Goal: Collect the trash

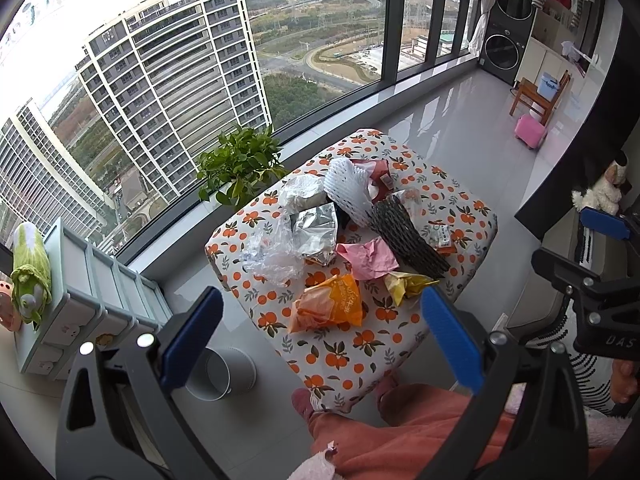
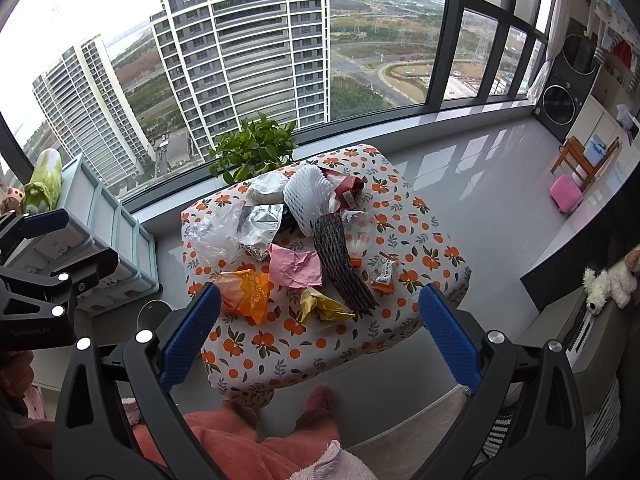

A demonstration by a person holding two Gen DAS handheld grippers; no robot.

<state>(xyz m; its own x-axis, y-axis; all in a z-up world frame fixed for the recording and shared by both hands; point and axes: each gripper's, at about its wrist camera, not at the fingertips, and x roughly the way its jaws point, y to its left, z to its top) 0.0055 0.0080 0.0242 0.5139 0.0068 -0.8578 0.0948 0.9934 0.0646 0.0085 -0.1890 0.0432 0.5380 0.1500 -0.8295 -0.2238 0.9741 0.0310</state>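
Left wrist view: the left gripper (image 1: pixel 320 336) is held above the near edge of the tabletop (image 1: pixel 460 200), its fingers (image 1: pixel 448 336) spread wide and holding nothing. The right gripper (image 2: pixel 318 332) is shown in the right wrist view in the same condition, with blue fingers (image 2: pixel 448 336) spread apart and nothing between them. All of the trash is seen lying on the orange-patterned tabletop: an orange wrapper (image 1: pixel 328 304) nearest the grippers, a yellow wrapper (image 1: pixel 404 286) just beside it, a crumpled pink paper (image 1: pixel 368 258) behind these, a clear plastic bag (image 1: pixel 268 254) to the left, a silver foil bag (image 1: pixel 316 232), a black foam net (image 1: pixel 408 236), a white foam net (image 1: pixel 348 190) toward the far side, and a small snack packet (image 1: pixel 442 236) at the right. A white bin (image 1: pixel 220 376) is seen on the floor just left of the tabletop, below the left gripper; its inside is not shown clearly. No piece is gripped and none is seen outside the pile, so the task is judged to be at its start, with every item left to collect. The orange wrapper is judged the likeliest first pick, being nearest and lying apart from the heap. A potted plant (image 1: pixel 240 164) stands behind the tabletop at the window.
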